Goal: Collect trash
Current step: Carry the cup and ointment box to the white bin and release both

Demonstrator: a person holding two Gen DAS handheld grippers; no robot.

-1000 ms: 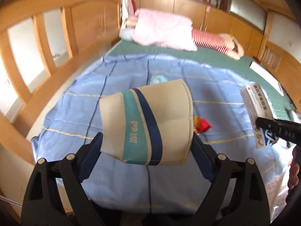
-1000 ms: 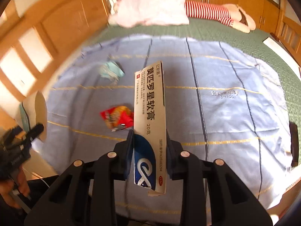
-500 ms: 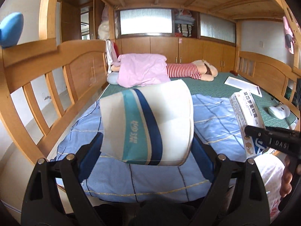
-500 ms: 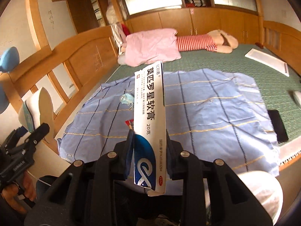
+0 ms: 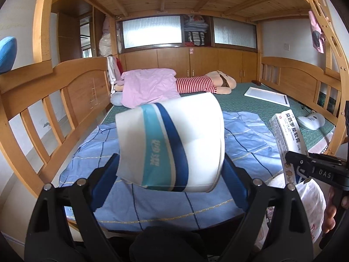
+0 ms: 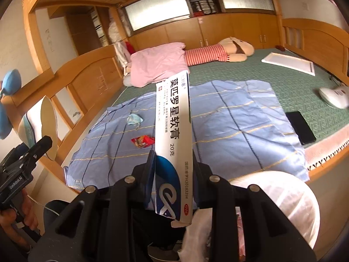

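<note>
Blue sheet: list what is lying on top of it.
On the blue sheet lie a crumpled face mask and a red snack wrapper. The carton clamped in the right gripper hides a strip of sheet behind it.

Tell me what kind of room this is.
A bedroom, most likely: a wooden bed frame with an upper bunk overhead, a blue sheet spread on the mattress, and a pink pillow beside a plush doll.

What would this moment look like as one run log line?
left gripper: shut on paper cup | right gripper: shut on ointment box | on blue sheet: red wrapper, face mask | white trash bag: below right gripper
</note>
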